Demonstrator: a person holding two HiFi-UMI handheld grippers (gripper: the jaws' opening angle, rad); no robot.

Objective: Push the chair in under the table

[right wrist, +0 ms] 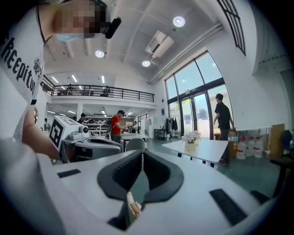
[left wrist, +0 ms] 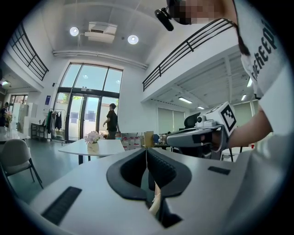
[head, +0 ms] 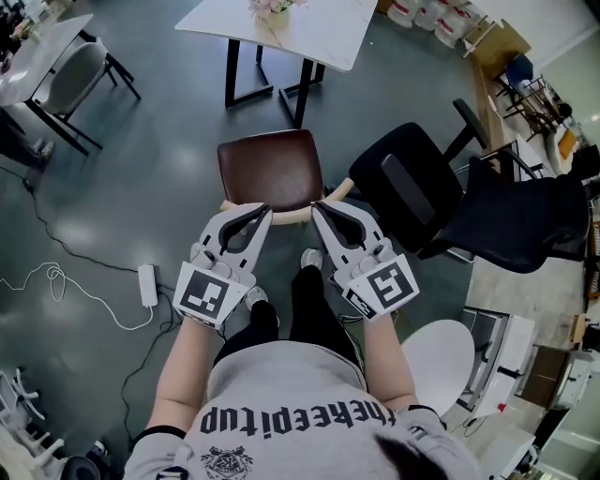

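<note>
head view: the left gripper [head: 265, 209] and right gripper [head: 317, 205] are held side by side in front of the person. both pairs of jaws are closed flat together, with nothing clamped between the pads. the chair [head: 272, 169], with its brown seat, lies straight ahead of and just below both tips. its pale backrest rail [head: 285, 217] runs crosswise from one gripper to the other, and each tip is at that rail, the left near one end and the right near the other. contact looks likely but cannot be confirmed. neither hand is nearer than the other. the table [head: 309, 26] stands beyond the chair on the same forward line, with bare floor between them, so the chair is not yet under it. a black office chair [head: 412, 192] stands just to the right of the right gripper.

left gripper view: the dark pads are seen pressed shut. a pale sliver shows low behind them and is judged to be the rail. the table, carrying a vase of flowers [left wrist: 93, 138], lies ahead and slightly left of the tips.

right gripper view: the pads are likewise shut, with a similar pale sliver below them. the table lies ahead and to the right.

assessment: an even forward push from both tips, square to the rail, is called for. uneven pressure would be expected to swing the chair off line.
</note>
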